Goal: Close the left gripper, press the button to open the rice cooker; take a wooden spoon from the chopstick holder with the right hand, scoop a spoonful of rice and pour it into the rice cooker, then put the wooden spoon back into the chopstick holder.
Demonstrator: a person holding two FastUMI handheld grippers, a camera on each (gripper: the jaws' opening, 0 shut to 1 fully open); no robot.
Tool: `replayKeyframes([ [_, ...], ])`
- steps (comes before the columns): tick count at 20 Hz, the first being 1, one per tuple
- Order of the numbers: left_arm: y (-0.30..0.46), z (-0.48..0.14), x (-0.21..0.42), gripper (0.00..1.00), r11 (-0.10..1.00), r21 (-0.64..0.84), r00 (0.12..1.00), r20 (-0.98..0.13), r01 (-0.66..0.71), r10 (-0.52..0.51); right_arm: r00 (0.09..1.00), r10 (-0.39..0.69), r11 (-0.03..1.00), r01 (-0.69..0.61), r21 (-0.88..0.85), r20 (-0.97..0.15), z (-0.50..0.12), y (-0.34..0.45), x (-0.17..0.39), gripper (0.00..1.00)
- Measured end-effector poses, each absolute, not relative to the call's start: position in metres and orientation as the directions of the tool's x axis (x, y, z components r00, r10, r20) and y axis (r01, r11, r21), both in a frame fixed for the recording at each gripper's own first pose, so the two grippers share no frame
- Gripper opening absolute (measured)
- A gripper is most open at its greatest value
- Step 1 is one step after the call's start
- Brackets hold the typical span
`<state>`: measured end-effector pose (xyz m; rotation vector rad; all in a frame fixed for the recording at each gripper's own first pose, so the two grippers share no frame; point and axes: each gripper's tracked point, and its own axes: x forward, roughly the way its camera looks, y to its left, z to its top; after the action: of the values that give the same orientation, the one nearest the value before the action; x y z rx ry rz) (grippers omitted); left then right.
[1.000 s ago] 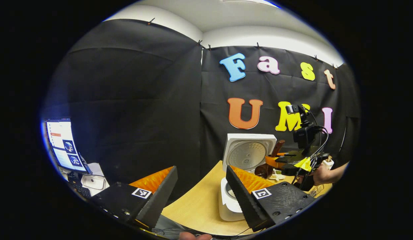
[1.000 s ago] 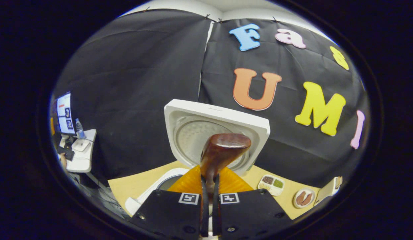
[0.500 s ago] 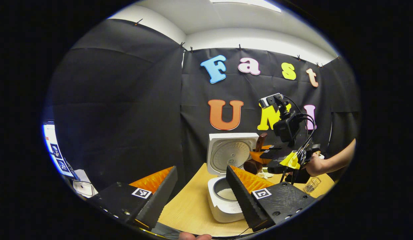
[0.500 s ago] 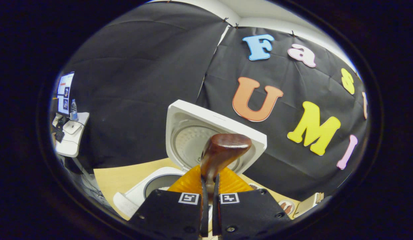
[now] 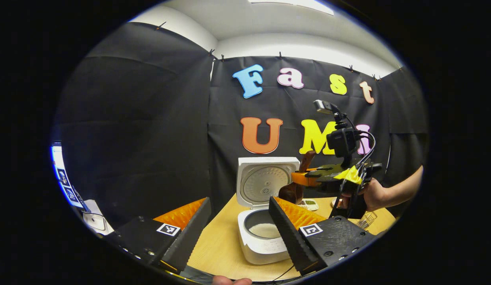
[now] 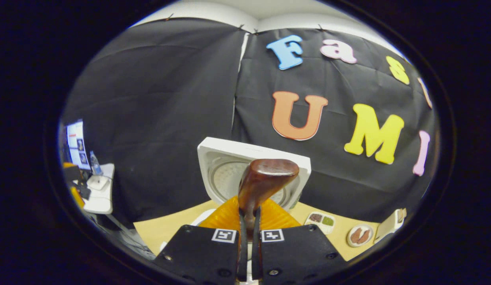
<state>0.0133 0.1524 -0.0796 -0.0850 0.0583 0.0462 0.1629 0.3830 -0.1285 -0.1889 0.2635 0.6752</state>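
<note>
Nearest the lens in the left gripper view, the left gripper [image 5: 239, 229] hangs with its jaws spread wide and holding nothing, above the near edge of the desk [image 5: 225, 245]. Just beyond it the rice cooker [image 5: 261, 239] stands open on the desk, white rice lying in its pot and the lid [image 5: 266, 182] raised upright behind. Above and to the right of the pot, a hand [image 5: 374, 194] holds the right gripper [image 5: 299, 180], its jaws clamped on the handle of the wooden spoon [image 5: 292, 190], whose dark bowl hangs just over the far rim of the cooker.

The right gripper view, taken along that tool, shows the spoon [image 6: 261, 186] pinched between nearly closed jaws, its rounded end standing up in front of the lid [image 6: 229, 174].

By the look of it the pouring is at or near its end, and the spoon's return to the chopstick holder is what remains. That calls for a firm grip on the handle and a steady lift clear of the lid before swinging away.

The left gripper view alone gives the rice in the pot; the right gripper view adds a small divided dish [image 6: 320, 221] and a round plate [image 6: 359, 235] toward the desk's far right edge, and what may be the holder's wire is too small to call
</note>
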Motion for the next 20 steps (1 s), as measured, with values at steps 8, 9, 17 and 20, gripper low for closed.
replayKeyframes([
  [8,0.102,-0.058,0.03,0.94,0.991,-0.134,0.998,-0.068,-0.017,0.008,0.761,0.62,0.769,-0.543,0.337,-0.189,-0.064,0.26,0.17,0.1],
  [9,0.09,-0.056,0.034,0.94,0.988,-0.155,0.997,-0.074,-0.005,-0.007,0.777,0.603,0.775,-0.518,0.362,-0.181,-0.059,0.233,0.173,0.09],
  [17,0.036,-0.05,0.063,0.94,0.984,-0.18,0.995,-0.094,0.005,-0.022,0.922,0.308,0.911,-0.215,0.352,-0.233,-0.079,-0.016,0.201,0.1],
  [20,0.027,-0.045,0.072,0.94,0.984,-0.177,0.997,-0.078,-0.004,-0.01,0.926,0.212,0.94,-0.106,0.323,-0.312,-0.12,-0.075,0.199,0.1],
])
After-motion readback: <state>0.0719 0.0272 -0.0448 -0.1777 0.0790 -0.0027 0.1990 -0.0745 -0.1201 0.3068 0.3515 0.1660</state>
